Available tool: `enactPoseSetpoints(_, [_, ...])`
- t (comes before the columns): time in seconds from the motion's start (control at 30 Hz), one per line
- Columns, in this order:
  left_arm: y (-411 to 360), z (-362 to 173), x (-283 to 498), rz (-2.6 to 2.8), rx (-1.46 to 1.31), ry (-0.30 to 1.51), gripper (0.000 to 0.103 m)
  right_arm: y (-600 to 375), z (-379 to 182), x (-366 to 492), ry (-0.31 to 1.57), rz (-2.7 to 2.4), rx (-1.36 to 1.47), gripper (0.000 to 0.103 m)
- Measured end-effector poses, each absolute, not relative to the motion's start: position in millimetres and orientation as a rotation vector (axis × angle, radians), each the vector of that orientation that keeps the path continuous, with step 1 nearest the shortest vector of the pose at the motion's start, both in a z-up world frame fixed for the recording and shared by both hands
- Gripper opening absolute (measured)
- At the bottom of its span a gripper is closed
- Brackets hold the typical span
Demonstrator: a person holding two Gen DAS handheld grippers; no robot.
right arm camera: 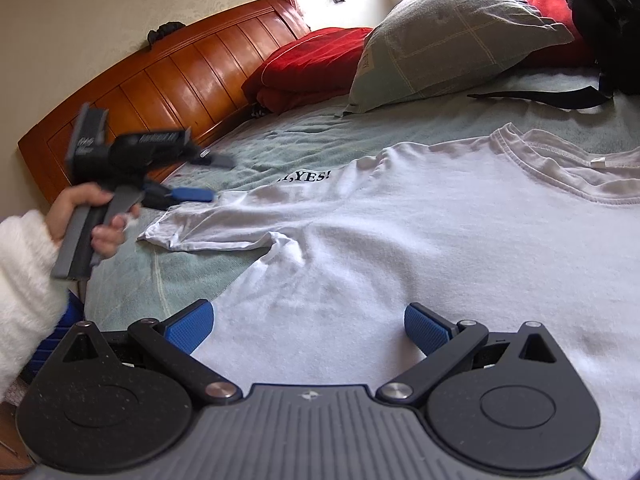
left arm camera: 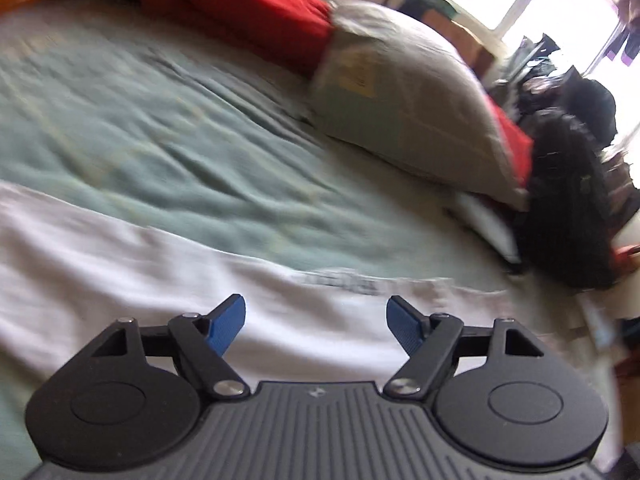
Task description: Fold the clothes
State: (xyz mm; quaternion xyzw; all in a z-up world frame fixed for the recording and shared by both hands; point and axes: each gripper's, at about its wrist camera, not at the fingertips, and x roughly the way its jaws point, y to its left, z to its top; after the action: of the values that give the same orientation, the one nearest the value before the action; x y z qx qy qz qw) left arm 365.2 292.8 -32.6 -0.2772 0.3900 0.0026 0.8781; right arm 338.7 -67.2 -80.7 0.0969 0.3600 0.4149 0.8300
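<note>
Your white T-shirt (right arm camera: 400, 232) lies spread across the pale green bedsheet (right arm camera: 280, 136), filling most of the right wrist view. Its ribbed neckline (right arm camera: 536, 160) sits toward the upper right, with a small tag showing inside the collar. Dark printed lettering (right arm camera: 306, 177) ending in ",YES!" runs along the far edge of the cloth. One short sleeve (right arm camera: 192, 228) points out to the left, lying flat but creased, and a small ridge of bunched fabric rises just beside the armpit. The body of the shirt is mostly smooth, with soft wrinkles.

Your right gripper (right arm camera: 308, 326) hovers low over the lower part of the shirt, its blue pads spread wide apart with nothing between them. Your left gripper (right arm camera: 216, 178) is out past the sleeve, near its end, held by your hand (right arm camera: 88, 216) in a fluffy white sleeve (right arm camera: 24, 280); it is motion-blurred there. In the left wrist view the same gripper (left arm camera: 316, 322) has its blue pads wide apart and empty, above the white cloth (left arm camera: 160, 280).

Behind the shirt, a grey-green pillow (right arm camera: 452, 36) leans on red bedding (right arm camera: 312, 64) against the wooden headboard (right arm camera: 168, 76). A black bag (right arm camera: 604, 20) with a loose strap (right arm camera: 540, 96) sits at the far right of the bed.
</note>
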Motion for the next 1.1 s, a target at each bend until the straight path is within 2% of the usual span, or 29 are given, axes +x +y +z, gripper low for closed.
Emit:
enactPoseSetpoints(0.07, [288.4,-41.4,372.9,-0.03,-0.624,0.846,0.077,-67.8,-80.7,339.4,0.765,0.882,0.209,0.103])
enactPoseSetpoints(0.2, [294.0,-53.7,374.9,0.052,-0.531,0.876,0.077,-68.2,-81.3,340.9,0.769,0.884,0.214,0.103])
enactPoseSetpoints(0.4, [324.9,-53.6,370.3,0.234,-0.403,0.833,0.075,-68.1,-81.1,339.0,0.768,0.883,0.212,0.103])
enactPoseSetpoints(0.67, [271.3,-40.6,359.6,-0.041,-0.447,0.797,0.08,-66.5,-72.8,331.3,0.744,0.886,0.175,0.103])
enactPoseSetpoints(0.77, [271.0,-54.8,358.4,-0.001,-0.463,0.848,0.08,-65.4,-70.1,328.3,0.738,0.896,0.167,0.103])
enactPoseSetpoints(0.8, [276.9,-60.7,355.5,0.028,-0.474,0.86,0.079,-65.2,-70.0,328.6,0.738,0.891,0.167,0.103])
enactPoseSetpoints(0.87, [293.9,-65.5,346.0,0.06,-0.523,0.853,0.061,-65.0,-70.0,329.1,0.74,0.881,0.165,0.103])
enactPoseSetpoints(0.9, [299.9,-64.3,342.7,0.082,-0.542,0.853,0.061,-65.2,-70.3,329.4,0.741,0.88,0.168,0.103])
enactPoseSetpoints(0.97, [303.0,-54.4,341.2,0.138,-0.544,0.865,0.069,-65.7,-71.0,330.1,0.742,0.877,0.175,0.103])
enactPoseSetpoints(1.1, [290.0,-30.8,352.6,0.064,-0.513,0.828,0.075,-64.3,-73.9,331.0,0.754,0.877,0.173,0.103])
